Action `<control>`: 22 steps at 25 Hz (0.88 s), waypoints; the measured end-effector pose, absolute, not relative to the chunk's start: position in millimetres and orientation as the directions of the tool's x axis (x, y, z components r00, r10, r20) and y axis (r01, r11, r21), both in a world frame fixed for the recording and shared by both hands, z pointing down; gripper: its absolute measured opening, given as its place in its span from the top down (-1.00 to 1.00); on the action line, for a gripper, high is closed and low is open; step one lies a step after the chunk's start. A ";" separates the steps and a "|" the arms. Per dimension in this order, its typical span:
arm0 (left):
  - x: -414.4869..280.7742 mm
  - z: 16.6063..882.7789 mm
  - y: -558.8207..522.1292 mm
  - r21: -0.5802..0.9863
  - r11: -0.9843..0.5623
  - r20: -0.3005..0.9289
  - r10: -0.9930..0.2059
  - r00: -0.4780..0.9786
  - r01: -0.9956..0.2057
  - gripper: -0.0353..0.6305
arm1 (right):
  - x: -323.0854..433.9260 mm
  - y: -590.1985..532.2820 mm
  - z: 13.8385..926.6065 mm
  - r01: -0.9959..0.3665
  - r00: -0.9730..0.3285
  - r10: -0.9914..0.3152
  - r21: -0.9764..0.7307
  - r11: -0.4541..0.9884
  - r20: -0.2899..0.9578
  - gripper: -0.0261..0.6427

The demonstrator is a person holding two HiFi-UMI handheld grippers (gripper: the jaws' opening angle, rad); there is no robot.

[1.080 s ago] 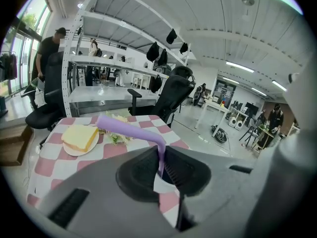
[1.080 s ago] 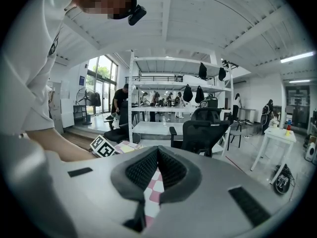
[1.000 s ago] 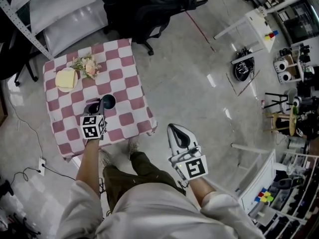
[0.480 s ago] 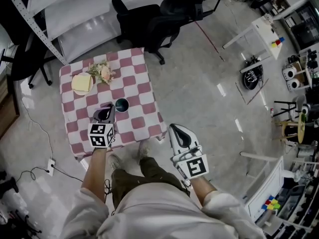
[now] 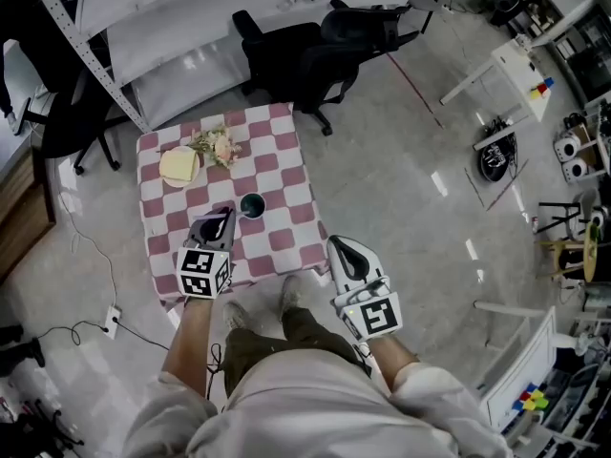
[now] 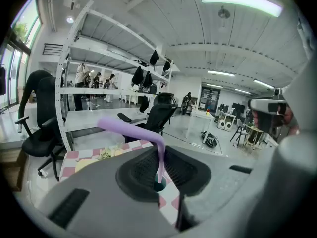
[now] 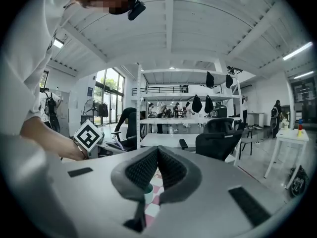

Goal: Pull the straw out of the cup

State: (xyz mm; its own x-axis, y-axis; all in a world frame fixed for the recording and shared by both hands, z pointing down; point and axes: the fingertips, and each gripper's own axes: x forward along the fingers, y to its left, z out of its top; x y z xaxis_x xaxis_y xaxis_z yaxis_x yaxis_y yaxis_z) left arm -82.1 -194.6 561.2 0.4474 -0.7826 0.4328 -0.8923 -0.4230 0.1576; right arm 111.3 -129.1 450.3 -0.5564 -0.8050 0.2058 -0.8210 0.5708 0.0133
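Left tool [image 6: 161, 165] pinches the bent lilac plastic straw [image 6: 130, 131], dark round cup [image 5: 252, 205] just ahead of its tips; lift straight, grip firm.

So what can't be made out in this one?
Head view: straw lost against the left gripper; too small.
Left gripper view: straw's tip overlaps the cup, so clearance is unclear.
Head view: cup contents, too small and dark.
Right gripper view: cup mostly behind the right gripper.

straw [image 6: 131, 130]: lilac | cup [image 5: 252, 205]: dark teal | tablecloth [image 5: 286, 175]: pink-white checks | chairs [image 5: 286, 53]: black
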 end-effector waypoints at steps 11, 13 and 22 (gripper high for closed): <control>-86.4 504.1 -172.2 0.109 -0.463 0.381 -0.798 0.467 -0.880 0.79 | 101.1 -126.4 443.5 -0.810 -0.574 -0.798 0.018 0.586 0.181 0.91; -87.7 494.3 -167.9 0.100 -0.466 0.373 -0.801 0.468 -0.879 0.79 | 98.9 -126.4 442.3 -0.808 -0.577 -0.797 0.019 0.589 0.177 0.91; -89.4 455.3 -147.2 0.064 -0.488 0.329 -0.813 0.479 -0.871 0.79 | 91.1 -124.6 434.6 -0.803 -0.585 -0.795 0.025 0.596 0.159 0.91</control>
